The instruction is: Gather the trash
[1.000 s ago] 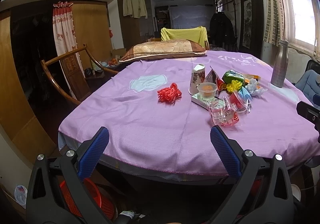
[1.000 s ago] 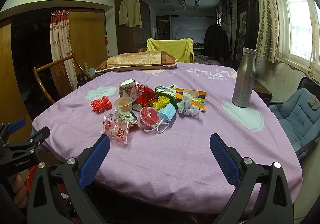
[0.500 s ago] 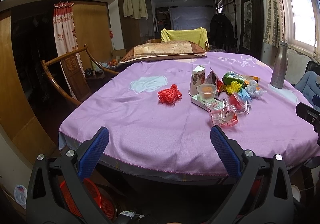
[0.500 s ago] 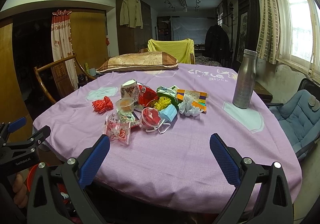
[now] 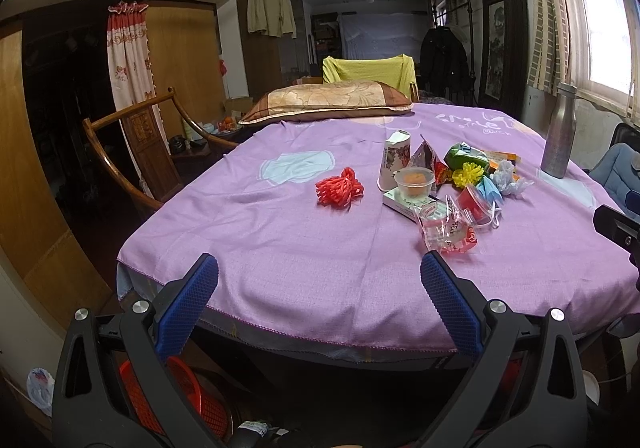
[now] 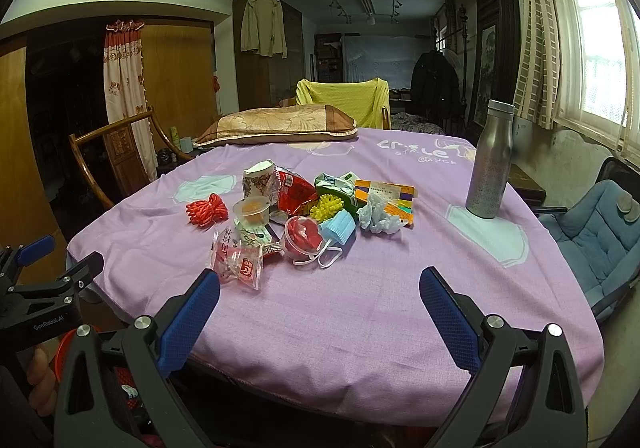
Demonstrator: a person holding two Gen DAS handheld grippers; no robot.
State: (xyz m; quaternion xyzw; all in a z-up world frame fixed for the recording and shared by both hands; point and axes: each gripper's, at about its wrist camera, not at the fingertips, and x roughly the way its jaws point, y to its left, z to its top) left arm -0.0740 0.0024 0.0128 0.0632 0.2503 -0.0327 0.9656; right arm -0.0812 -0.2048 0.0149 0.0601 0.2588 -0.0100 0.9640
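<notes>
A heap of trash lies mid-table on the purple cloth [image 6: 360, 328]: a clear snack wrapper [image 6: 237, 265] nearest me, a red foam net [image 6: 208, 210], a jelly cup [image 6: 252, 210], a paper cup [image 6: 258, 178], a red lidded tub [image 6: 303, 235], a blue face mask [image 6: 338, 226] and crumpled tissue [image 6: 376, 217]. My right gripper [image 6: 320, 304] hangs open over the near table edge, nothing between its fingers. My left gripper [image 5: 320, 288] is open too, short of the red foam net [image 5: 340, 187] and the wrapper [image 5: 448, 234]. A red basket [image 5: 188, 400] sits on the floor below it.
A steel bottle [image 6: 490, 164] stands at the right of the table. A pillow [image 6: 276, 124] lies at the far edge. A wooden chair [image 5: 136, 152] is on the left, a blue cushioned chair [image 6: 600, 232] on the right. A hand [image 6: 40, 380] holds the left gripper.
The right gripper has crept forward and a little left toward the heap, so the trash looks slightly nearer. The left gripper has barely moved. Both stay open.
</notes>
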